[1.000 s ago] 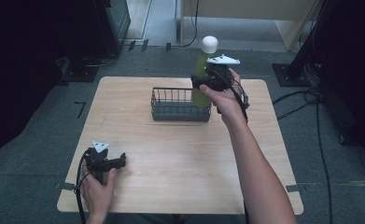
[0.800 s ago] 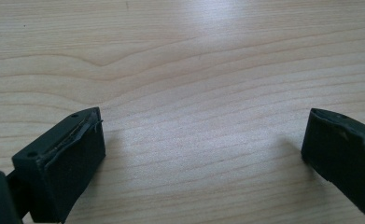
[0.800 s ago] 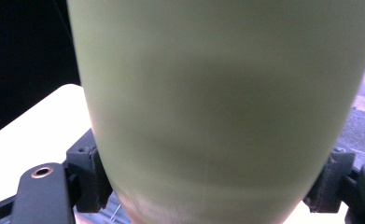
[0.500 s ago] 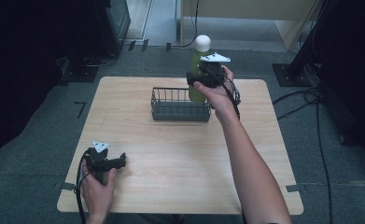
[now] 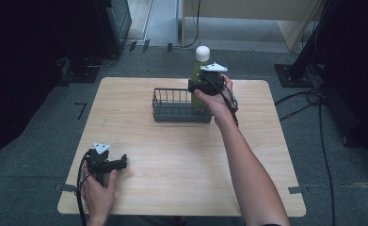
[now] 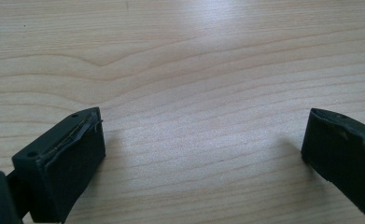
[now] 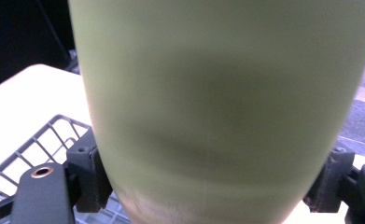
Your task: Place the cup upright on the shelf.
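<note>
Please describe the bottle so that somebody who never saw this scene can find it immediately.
Look at the far side of the wooden table, where a dark wire basket stands. At its right end the right gripper clamps an upright bottle. It is pale green with a round white cap, the tallest thing there.

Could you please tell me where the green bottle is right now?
In the high view, the green bottle is upright, clamped in the right tool over the right end of the wire basket at the table's far side.

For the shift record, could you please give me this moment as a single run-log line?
right gripper: shut on green bottle, above wire basket | left gripper: open, on table | bottle upright, white cap
</note>
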The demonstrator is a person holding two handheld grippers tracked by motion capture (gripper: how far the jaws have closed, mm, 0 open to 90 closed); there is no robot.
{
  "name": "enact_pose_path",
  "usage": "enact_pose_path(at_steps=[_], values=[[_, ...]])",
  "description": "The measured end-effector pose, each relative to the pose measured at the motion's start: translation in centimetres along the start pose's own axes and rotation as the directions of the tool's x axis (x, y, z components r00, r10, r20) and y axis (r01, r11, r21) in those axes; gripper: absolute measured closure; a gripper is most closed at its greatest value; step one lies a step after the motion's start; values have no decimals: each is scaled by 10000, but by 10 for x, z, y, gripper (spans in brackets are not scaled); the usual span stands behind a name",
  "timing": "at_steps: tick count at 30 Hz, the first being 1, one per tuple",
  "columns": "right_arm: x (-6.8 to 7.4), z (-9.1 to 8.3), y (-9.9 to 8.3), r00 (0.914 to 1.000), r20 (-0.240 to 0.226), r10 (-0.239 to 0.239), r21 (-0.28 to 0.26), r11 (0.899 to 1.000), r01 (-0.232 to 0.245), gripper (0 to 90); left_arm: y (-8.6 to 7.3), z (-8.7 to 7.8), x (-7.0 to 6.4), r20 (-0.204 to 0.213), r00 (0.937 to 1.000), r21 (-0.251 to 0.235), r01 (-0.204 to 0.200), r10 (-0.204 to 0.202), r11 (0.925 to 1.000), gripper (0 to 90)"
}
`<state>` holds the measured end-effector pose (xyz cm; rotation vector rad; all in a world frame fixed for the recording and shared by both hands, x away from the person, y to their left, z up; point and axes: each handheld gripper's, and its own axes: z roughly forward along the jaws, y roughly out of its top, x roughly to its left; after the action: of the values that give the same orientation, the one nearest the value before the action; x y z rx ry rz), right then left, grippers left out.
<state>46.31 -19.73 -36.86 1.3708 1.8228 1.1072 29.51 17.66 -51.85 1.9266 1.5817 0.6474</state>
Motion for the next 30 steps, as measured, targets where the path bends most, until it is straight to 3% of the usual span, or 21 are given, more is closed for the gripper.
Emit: enact_pose_path(at_steps=[9,13,18,21,30], values=[[1,6,-9,9999,59,113,248,9996,-114,203,0,0,0,0,10000,-2,3,-3,10000,0],[-2,6,-11,9987,118,492,171,9986,-494,196,0,0,0,0,10000,-1,9,-9,10000,0],[-8,7,-13,9956,-307,883,698,9938,-859,127,0,0,0,0,10000,1,8,-8,10000,0],[-8,6,-16,9970,-289,713,892,9937,-685,124,0,0,0,2,10000,-1,11,-11,10000,0],[-13,-5,-24,9971,-490,584,800,9953,-544,87,0,0,0,3,10000,-19,31,-31,10000,0]])
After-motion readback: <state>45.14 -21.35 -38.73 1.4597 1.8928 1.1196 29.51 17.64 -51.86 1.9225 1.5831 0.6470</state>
